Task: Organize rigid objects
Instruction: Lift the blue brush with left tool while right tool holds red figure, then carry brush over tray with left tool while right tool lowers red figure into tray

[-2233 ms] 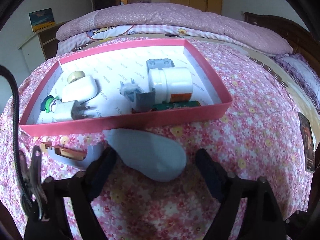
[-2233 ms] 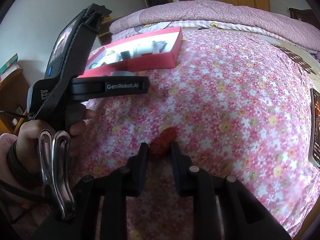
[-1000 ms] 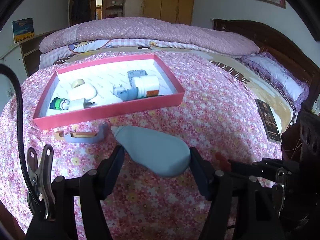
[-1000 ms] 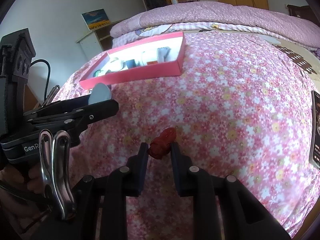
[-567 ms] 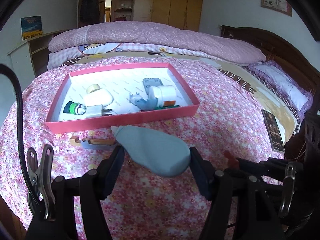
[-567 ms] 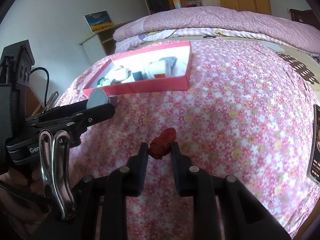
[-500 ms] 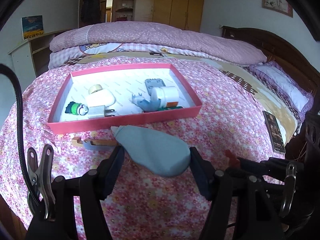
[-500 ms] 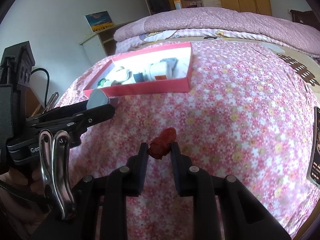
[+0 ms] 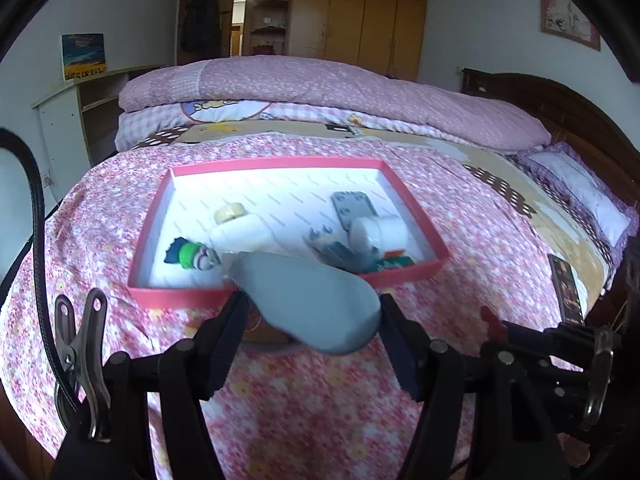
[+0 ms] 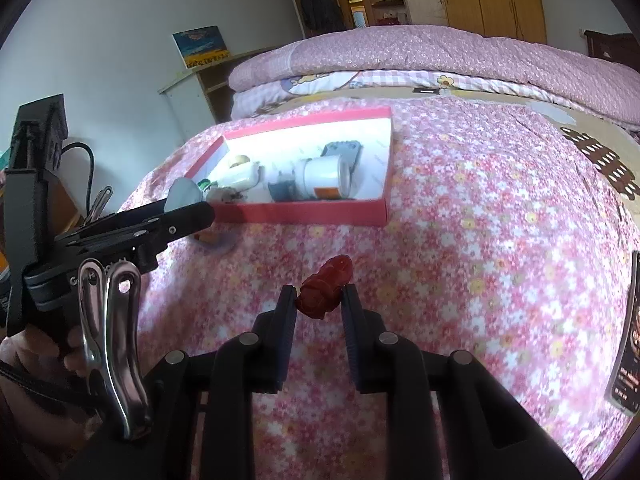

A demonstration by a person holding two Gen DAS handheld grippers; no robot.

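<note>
My left gripper point(image 9: 310, 320) is shut on a pale blue-grey egg-shaped object point(image 9: 308, 304), held above the flowered bedspread just before the near wall of the pink tray point(image 9: 424, 224). The tray holds a white bottle point(image 9: 380, 232), a grey block point(image 9: 354, 206), a white charger point(image 9: 240, 234) and a green-and-blue toy point(image 9: 188, 254). My right gripper point(image 10: 320, 300) is shut on a small red figure point(image 10: 326, 290), lifted over the bedspread to the right of the tray point(image 10: 320, 212). The left gripper point(image 10: 176, 216) shows at the left of the right wrist view.
A blue-grey and orange item point(image 10: 212, 240) lies on the bedspread in front of the tray. A dark flat remote-like object point(image 9: 566, 288) lies near the bed's right edge. Folded pink quilts point(image 9: 320, 92) are piled behind the tray. A hand point(image 10: 48, 344) holds the left gripper.
Both grippers have risen and moved toward the tray with their objects. The egg-shaped object now overlaps the tray's near wall in the left wrist view.
</note>
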